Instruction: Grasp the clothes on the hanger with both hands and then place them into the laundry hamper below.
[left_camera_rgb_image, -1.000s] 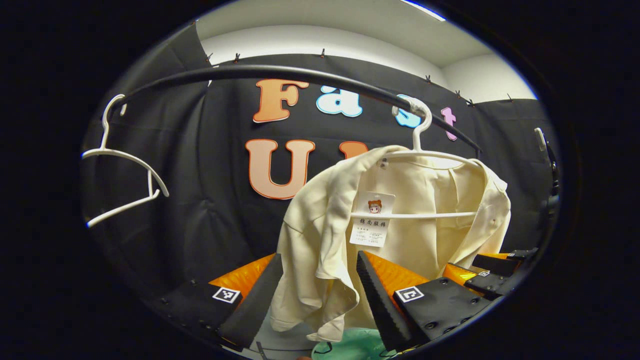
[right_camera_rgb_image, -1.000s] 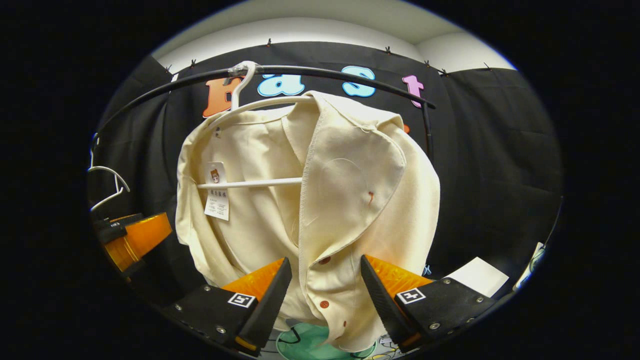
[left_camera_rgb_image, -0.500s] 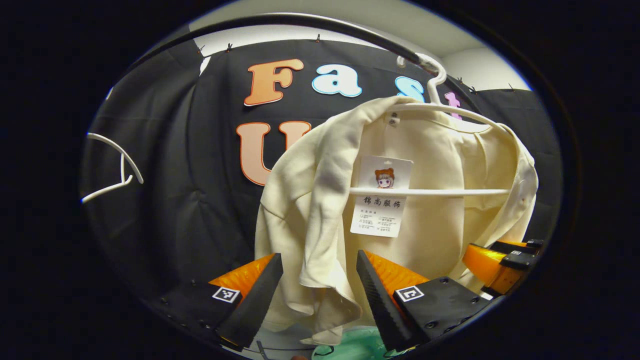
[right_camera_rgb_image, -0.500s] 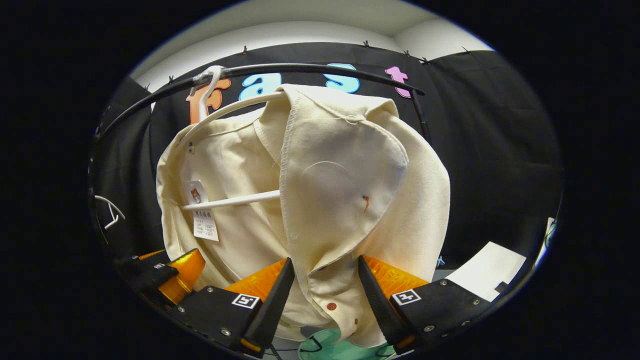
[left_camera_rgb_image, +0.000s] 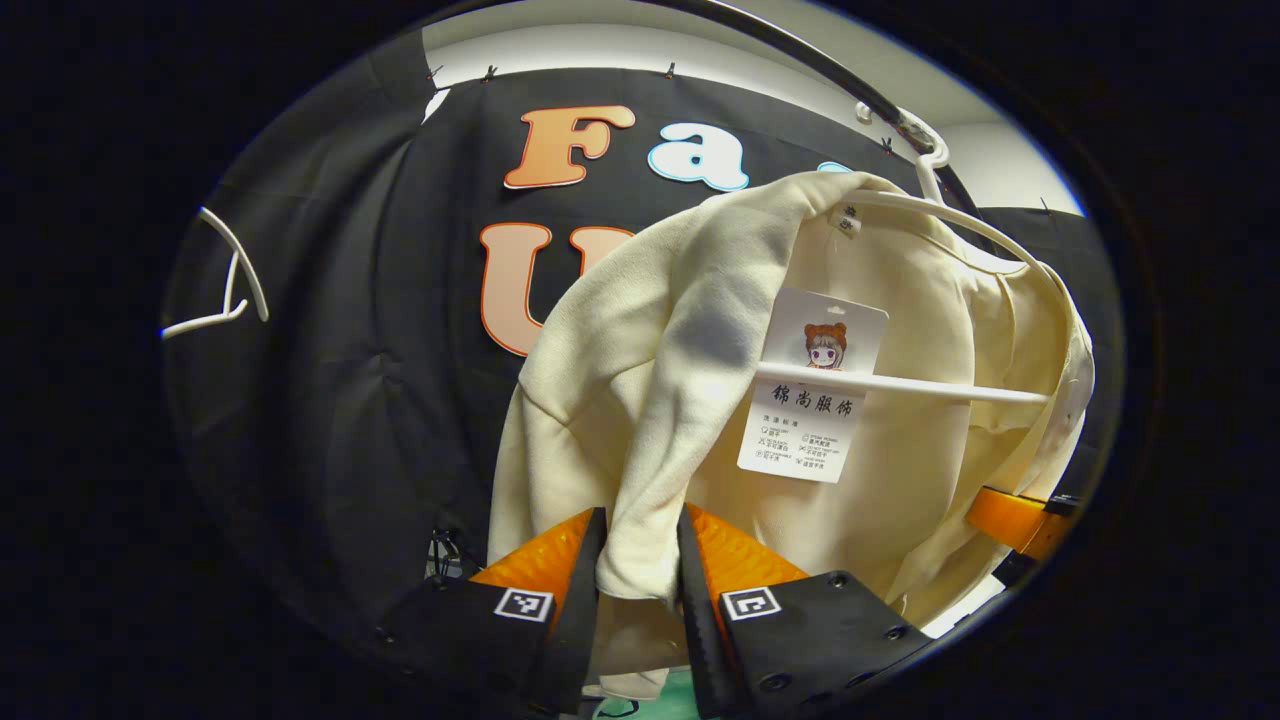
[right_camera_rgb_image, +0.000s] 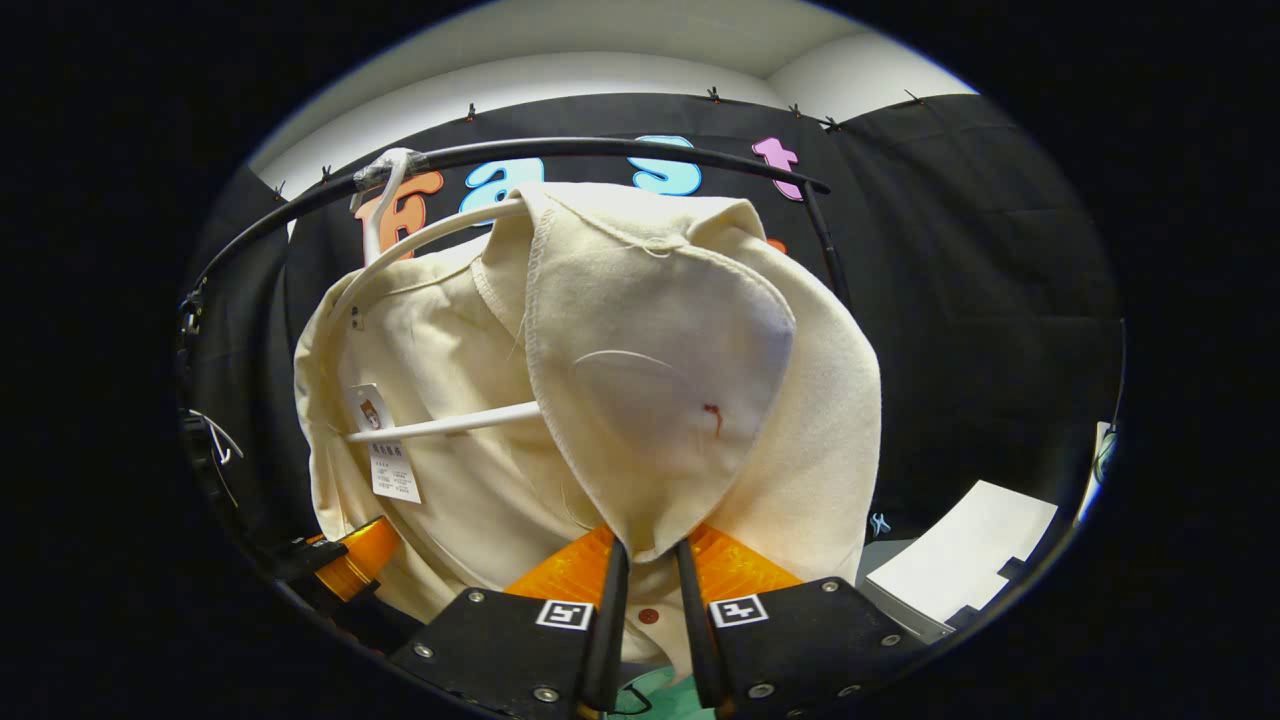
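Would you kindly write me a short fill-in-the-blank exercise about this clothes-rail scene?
1. The cream shirt hangs on a white plastic ____.
2. The white plastic hanger hooks over a black ____.
3. The left gripper has its fingers closed on a fold of the ____.
4. A paper ____ dangles inside the shirt's collar.

Missing words: hanger; rail; shirt; tag
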